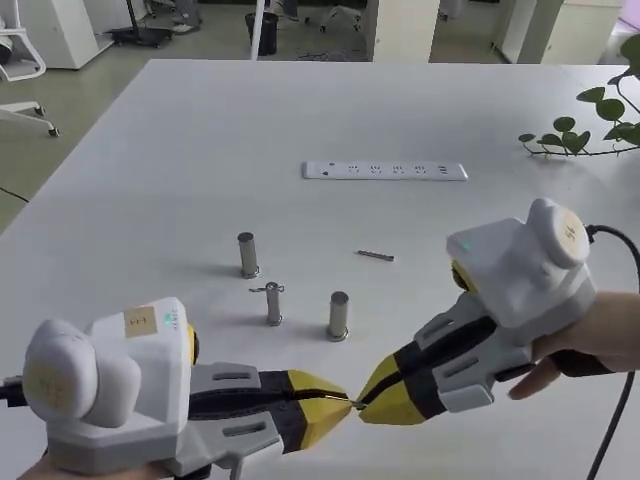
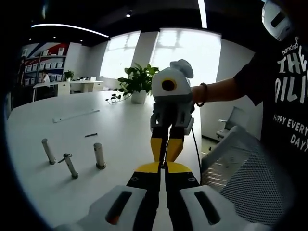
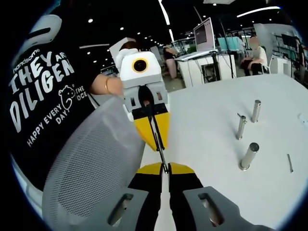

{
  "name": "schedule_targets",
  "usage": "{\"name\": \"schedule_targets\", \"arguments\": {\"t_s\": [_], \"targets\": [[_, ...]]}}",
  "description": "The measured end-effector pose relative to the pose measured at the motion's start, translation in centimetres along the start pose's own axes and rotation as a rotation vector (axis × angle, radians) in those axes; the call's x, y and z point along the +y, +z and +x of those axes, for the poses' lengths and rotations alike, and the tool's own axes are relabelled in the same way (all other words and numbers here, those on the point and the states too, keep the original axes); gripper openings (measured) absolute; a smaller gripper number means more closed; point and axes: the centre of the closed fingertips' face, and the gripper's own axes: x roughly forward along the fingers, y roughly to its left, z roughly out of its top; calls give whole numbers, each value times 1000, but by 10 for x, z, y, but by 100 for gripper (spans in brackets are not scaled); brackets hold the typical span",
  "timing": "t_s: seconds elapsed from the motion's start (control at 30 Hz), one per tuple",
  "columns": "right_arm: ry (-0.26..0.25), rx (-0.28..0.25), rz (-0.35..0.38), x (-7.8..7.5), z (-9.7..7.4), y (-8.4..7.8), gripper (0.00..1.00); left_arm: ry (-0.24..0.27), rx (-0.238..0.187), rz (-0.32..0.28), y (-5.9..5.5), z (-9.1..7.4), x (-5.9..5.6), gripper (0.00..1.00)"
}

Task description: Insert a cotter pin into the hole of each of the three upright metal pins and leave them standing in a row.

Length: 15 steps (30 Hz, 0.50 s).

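Note:
Three upright metal pins stand on the white table: the back-left pin (image 1: 248,254), the middle pin (image 1: 274,303) and the right pin (image 1: 339,315). A cotter pin (image 1: 267,289) sits through the top of the middle pin. Another loose cotter pin (image 1: 377,255) lies flat further right. Near the table's front, my left gripper (image 1: 343,406) and right gripper (image 1: 366,398) meet tip to tip. Both are shut on a thin cotter pin (image 3: 161,153) that bridges their tips. The same three metal pins (image 2: 71,165) stand to the left in the left gripper view.
A white power strip (image 1: 385,171) lies across the table behind the pins. Plant leaves (image 1: 590,125) reach in at the far right edge. A mesh chair back (image 2: 240,173) is close behind the person. Bare table (image 1: 480,230) lies between the pins and the strip.

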Motion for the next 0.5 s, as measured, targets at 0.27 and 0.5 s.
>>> {"name": "schedule_targets", "arguments": {"t_s": [0.27, 0.5], "targets": [[-50, 66, -80, -5, -1, 2, 0, 41, -4, 44, 3, 2, 6, 3], [-96, 99, -124, -14, -3, 3, 0, 99, -3, 52, 4, 3, 17, 5]]}}
